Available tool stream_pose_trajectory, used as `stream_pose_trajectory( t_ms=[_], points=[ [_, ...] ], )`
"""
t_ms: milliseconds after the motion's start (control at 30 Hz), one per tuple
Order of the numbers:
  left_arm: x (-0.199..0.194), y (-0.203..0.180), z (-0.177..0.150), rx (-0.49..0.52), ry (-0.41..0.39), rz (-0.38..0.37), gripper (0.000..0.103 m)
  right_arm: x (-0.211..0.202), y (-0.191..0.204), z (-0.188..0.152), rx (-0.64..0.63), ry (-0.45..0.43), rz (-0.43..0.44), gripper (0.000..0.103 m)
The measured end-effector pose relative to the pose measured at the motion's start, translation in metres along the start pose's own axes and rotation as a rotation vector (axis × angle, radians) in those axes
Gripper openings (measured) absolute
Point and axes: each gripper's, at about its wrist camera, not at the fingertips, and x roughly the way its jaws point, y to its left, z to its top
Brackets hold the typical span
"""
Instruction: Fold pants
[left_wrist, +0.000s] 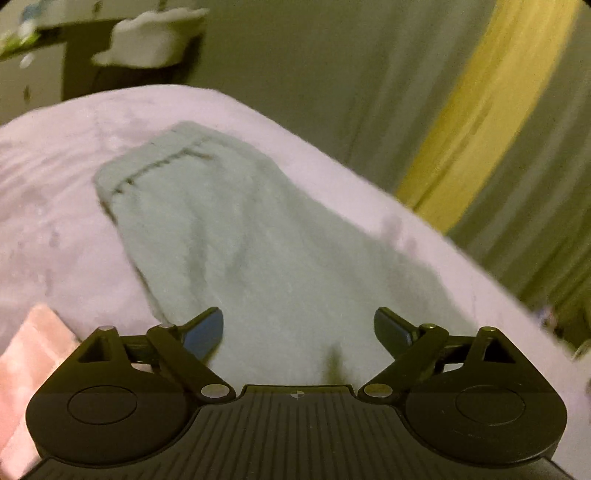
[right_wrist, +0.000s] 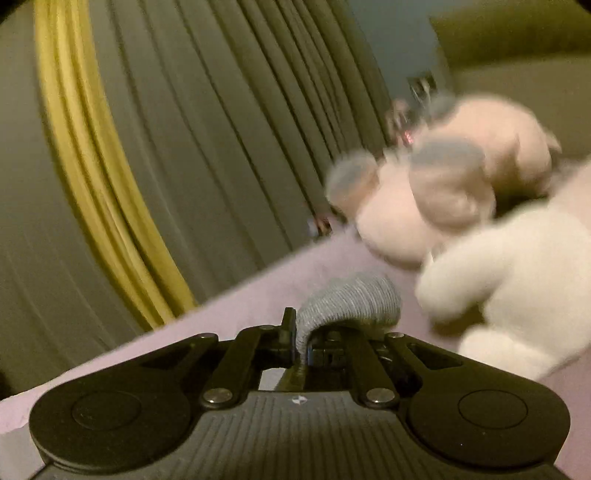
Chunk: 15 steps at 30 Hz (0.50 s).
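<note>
Item: pale grey-green pants (left_wrist: 236, 236), lying flat on a pink-lilac bedspread (left_wrist: 55, 192), running lengthwise away from the left wrist camera; the far end carries a stitched pocket seam, the near end passes under the left gripper (left_wrist: 298, 330). Left gripper: jaws spread wide, dark pads clear of the cloth, nothing between them but the pants lying beneath. Right gripper (right_wrist: 301, 341): jaws closed tight on a fold of grey ribbed fabric (right_wrist: 354, 301), which bulges up and over to the right of the fingertips; whether this fabric is part of the pants cannot be told from this view. Bedspread also visible in the right wrist view, sloping up to the right. Accessory items, left wrist view: a pink folded cloth (left_wrist: 26, 373) at the lower left edge of the bed, just beside the gripper body; a white object (left_wrist: 147, 40) on dark furniture beyond the bed, blurred. Accessory items, right wrist view: a pink plush toy (right_wrist: 461, 173) with grey patches and a white plush toy (right_wrist: 517, 280), both on the bed to the right, touching one another, blurred. Backdrop: olive-grey pleated curtain (right_wrist: 229, 122) with a yellow band (right_wrist: 92, 155), seen in both views.
</note>
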Motion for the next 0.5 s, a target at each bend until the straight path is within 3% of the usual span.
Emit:
stream_pose_trajectory(
  t_ms=[67, 100, 200, 233, 300, 500],
  points=[
    [0.005, -0.008, -0.001, 0.051, 0.027, 0.002, 0.094, 0.004, -0.012, -0.005, 0.022, 0.028, -0.057, 0.005],
    [0.005, -0.008, 0.000, 0.049, 0.026, -0.005, 0.094, 0.014, -0.024, -0.012, 0.043, 0.082, -0.117, 0.006],
    [0.010, 0.000, 0.000, 0.004, 0.045, 0.009, 0.094, 0.050, -0.067, -0.040, 0.167, 0.365, -0.263, 0.009],
    [0.009, 0.002, -0.001, -0.017, 0.053, 0.018, 0.094, 0.047, -0.077, -0.046, 0.229, 0.371, -0.260, 0.010],
    [0.011, 0.006, 0.000, -0.058, 0.070, 0.026, 0.094, 0.034, -0.081, -0.045, 0.283, 0.316, -0.241, 0.026],
    [0.015, -0.005, -0.003, 0.002, 0.094, 0.068, 0.094, 0.019, -0.083, -0.030, 0.262, 0.299, -0.193, 0.027]
  ],
)
